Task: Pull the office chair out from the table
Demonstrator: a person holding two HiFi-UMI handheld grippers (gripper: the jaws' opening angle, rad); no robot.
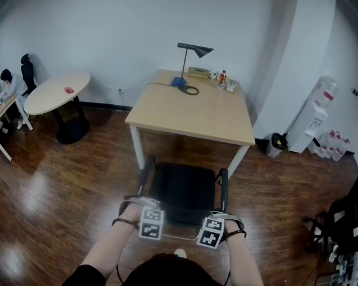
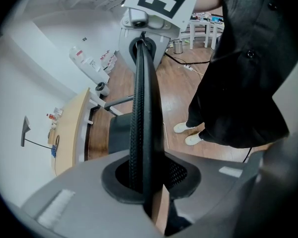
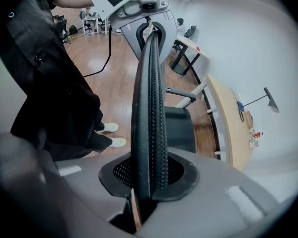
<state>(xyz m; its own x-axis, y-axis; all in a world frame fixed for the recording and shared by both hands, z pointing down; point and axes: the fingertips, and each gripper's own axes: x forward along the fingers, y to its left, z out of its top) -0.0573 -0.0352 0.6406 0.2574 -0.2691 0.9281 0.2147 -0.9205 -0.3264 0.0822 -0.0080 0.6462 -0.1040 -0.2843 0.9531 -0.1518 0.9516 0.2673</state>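
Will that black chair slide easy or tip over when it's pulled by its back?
It probably slides easily: the wood floor looks smooth and shiny. Tipping seems unlikely: the left tool and right tool grip the chair by its mesh back, near both sides. The thin mesh may flex slightly.

The office chair [image 1: 188,189] stands just before the table's [image 1: 194,109] near edge. A lamp [image 1: 191,55] sits at the table's far edge (a bottle [image 1: 223,78] to its right). A round table [image 1: 56,91] stands well left and a water dispenser [image 1: 313,115] well right.
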